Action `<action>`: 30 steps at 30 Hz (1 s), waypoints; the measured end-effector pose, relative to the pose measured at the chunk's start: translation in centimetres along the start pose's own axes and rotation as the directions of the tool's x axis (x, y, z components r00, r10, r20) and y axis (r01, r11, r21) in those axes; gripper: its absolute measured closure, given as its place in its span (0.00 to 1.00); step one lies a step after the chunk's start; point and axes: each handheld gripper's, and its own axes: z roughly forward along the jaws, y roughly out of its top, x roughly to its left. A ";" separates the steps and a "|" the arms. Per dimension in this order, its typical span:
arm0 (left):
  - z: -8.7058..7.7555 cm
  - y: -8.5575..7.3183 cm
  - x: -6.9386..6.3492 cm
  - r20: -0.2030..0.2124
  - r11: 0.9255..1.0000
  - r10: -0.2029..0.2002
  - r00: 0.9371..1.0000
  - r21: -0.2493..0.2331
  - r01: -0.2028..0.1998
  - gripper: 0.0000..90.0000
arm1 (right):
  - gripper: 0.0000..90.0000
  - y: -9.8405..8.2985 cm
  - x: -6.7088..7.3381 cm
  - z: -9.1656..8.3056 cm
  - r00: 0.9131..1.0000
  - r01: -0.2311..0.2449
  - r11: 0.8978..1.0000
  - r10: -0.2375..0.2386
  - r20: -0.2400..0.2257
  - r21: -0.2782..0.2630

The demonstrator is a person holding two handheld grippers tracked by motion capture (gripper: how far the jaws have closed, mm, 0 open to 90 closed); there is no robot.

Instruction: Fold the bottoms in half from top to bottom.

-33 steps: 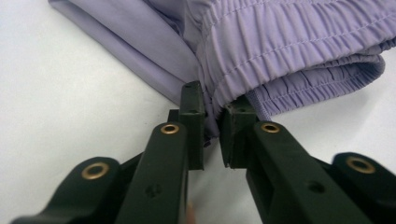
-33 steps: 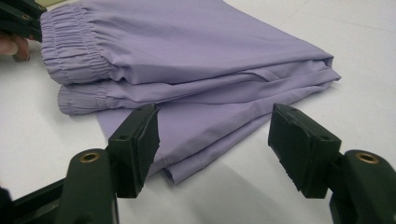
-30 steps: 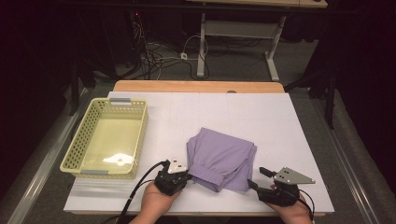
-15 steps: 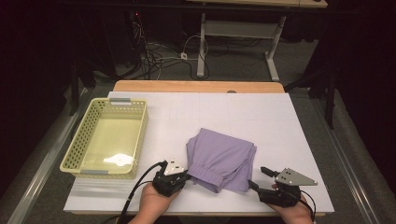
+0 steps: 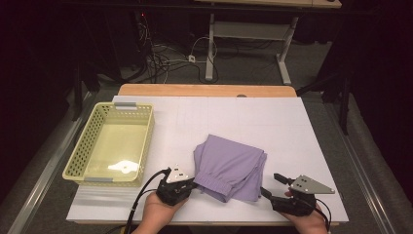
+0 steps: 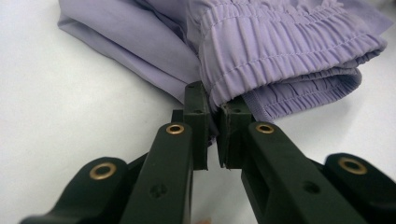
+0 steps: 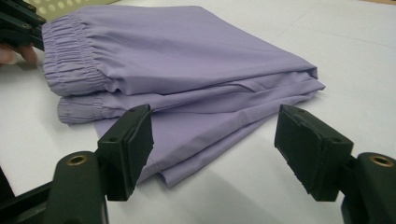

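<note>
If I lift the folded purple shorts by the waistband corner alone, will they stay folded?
Probably not. The purple shorts look thin and limp, layers loosely stacked, so they would likely unfold and hang. The left gripper pinches just one elastic edge. The smooth fabric may slide; the open right gripper could support the far side.

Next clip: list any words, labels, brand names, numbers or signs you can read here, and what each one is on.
None: no readable text.
Folded purple garment: plain cloth, no tag or print showing.
Yellow basket: no label; its grey end clips are blank.
White table cover: faint seams, no writing.
Left tool and right tool: black jaws with brass rivets, no markings; the grey plates in the high view are blank.
</note>
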 end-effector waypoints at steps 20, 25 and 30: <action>-4.9 -2.9 0.7 -0.039 0.998 0.035 0.999 0.055 -0.033 0.91 | 0.25 -0.2 0.9 0.1 1.000 0.023 1.000 -0.024 0.008 0.012; -4.6 -2.7 0.5 -0.045 0.991 0.068 0.997 0.115 -0.062 0.91 | 0.24 -0.1 1.3 0.5 0.999 0.033 0.999 -0.033 0.006 0.014; -4.3 -2.7 0.6 -0.043 0.988 0.062 0.997 0.141 -0.056 0.91 | 0.24 -0.1 1.6 0.5 0.999 0.039 0.999 -0.039 0.002 0.015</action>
